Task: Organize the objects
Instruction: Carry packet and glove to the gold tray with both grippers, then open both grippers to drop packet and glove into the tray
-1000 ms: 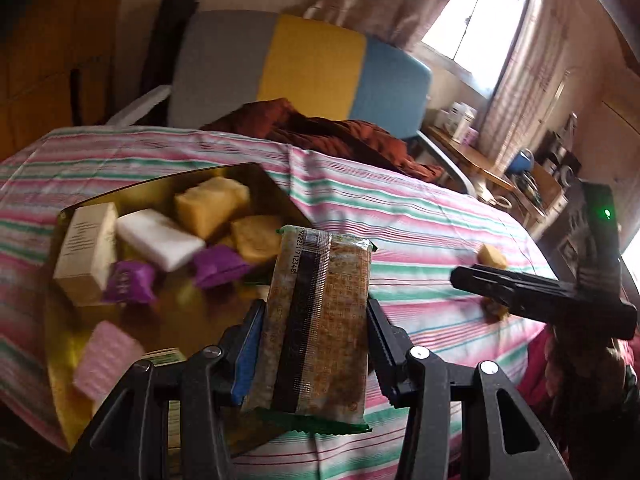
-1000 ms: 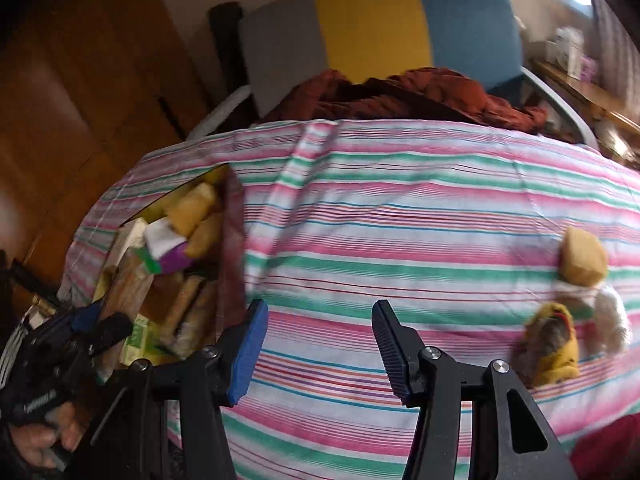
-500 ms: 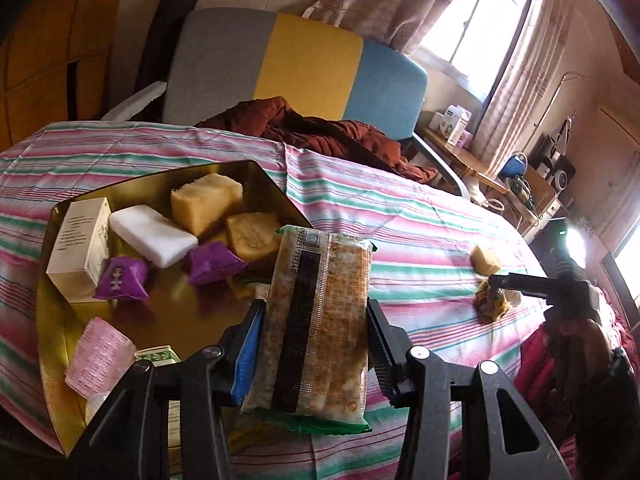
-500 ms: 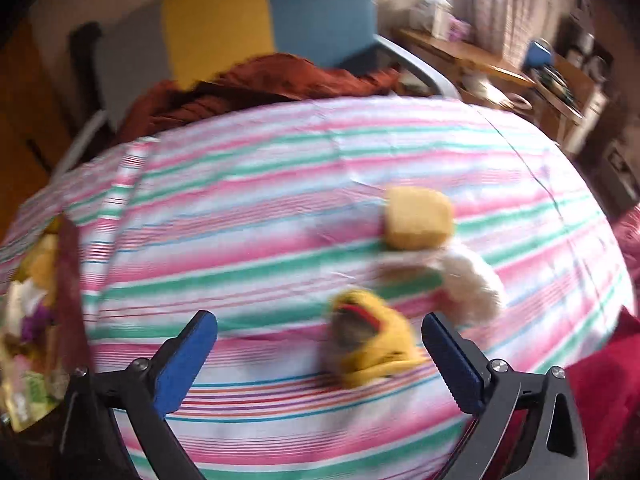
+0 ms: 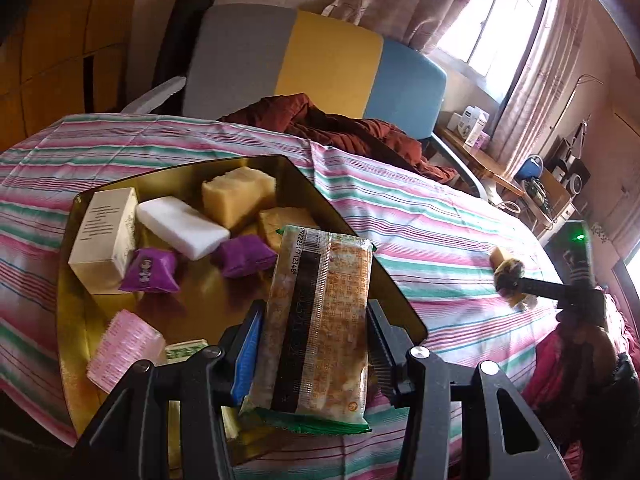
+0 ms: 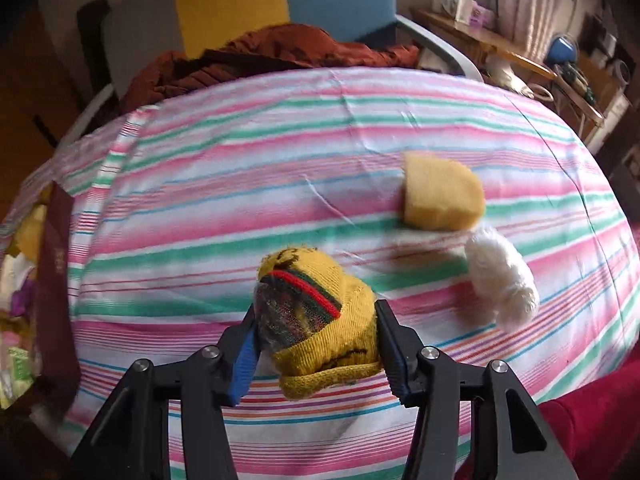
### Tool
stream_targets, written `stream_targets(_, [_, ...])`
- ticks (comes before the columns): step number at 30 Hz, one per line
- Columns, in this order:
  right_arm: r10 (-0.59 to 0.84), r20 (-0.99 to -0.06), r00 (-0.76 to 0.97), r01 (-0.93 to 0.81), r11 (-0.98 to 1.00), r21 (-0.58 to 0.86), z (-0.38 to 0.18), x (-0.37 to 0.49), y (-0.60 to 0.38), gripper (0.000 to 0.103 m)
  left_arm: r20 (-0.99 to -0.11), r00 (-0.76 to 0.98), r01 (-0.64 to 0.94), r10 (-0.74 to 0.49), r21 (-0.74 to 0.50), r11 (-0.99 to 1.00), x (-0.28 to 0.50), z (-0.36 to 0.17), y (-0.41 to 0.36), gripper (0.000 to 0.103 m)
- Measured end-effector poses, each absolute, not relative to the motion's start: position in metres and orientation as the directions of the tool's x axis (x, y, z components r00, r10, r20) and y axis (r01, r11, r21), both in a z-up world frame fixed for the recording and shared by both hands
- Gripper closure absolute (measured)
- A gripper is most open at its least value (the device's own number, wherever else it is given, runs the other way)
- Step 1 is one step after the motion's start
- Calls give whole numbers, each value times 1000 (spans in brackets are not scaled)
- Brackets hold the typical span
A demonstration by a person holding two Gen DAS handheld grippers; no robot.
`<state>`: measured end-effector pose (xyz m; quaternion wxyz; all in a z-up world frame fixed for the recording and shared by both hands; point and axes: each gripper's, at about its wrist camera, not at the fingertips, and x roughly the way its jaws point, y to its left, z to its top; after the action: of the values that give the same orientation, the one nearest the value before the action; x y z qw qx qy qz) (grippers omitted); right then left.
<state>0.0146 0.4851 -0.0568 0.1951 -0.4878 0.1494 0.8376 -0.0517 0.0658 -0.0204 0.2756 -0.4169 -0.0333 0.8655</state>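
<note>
Left gripper [image 5: 316,344] pinches my snack packet [image 5: 320,320] over the gold tray's [image 5: 360,252] right edge, right gripper [image 6: 316,344] squeezing the yellow sock [image 6: 324,320] beyond it.

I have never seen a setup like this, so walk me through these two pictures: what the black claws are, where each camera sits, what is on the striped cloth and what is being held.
There is no robot here: a person holds a two-finger gripper in each hand, with a fisheye camera on each looking along the fingers.

In the left wrist view, the left gripper is shut on a snack packet above a gold tray. The tray holds a cream box, a white block, yellow sponges and purple sachets.

In the right wrist view, the right gripper is shut on a yellow rolled sock. On the striped tablecloth beyond it lie a yellow sponge and a white fluffy item.
</note>
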Motion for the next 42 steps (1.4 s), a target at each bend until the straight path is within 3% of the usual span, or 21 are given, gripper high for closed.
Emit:
stream_targets(11, [-74, -782, -619, -100, -980, 172, -5, -27, 340, 49, -692, -539, -361, 480, -325, -874, -101, -7, 34, 54])
stream_targets(18, [-254, -779, -573, 135, -967, 216, -13, -48, 242, 49, -680, -548, -348, 487, -344, -872, -123, 2, 28, 54])
stream_targets(25, [-325, -794, -513, 213, -945, 249, -35, -59, 193, 47, -690, -537, -334, 485, -353, -874, -145, -5, 36, 55])
stream_targets(33, [-314, -816, -485, 209, -948, 240, -53, -64, 188, 47, -687, -537, -336, 490, -359, -871, -158, -3, 43, 55])
stream_targets(34, [-344, -809, -476, 223, -937, 267, -53, -63, 188, 45, -688, -534, -328, 491, -367, -871, -158, -4, 40, 55])
stream_targets(36, [-430, -793, -431, 259, -901, 348, -54, -64, 184, 22, -690, -538, -311, 484, -371, -875, -154, -5, 34, 55])
stream_targets(37, [-434, -791, -432, 259, -899, 353, -55, -65, 184, 6, -691, -542, -304, 479, -370, -878, -151, -5, 31, 55])
stream_targets(42, [-294, -835, -466, 218, -952, 214, -64, -63, 179, 6, -691, -577, -264, 437, -348, -899, -133, -6, 11, 55])
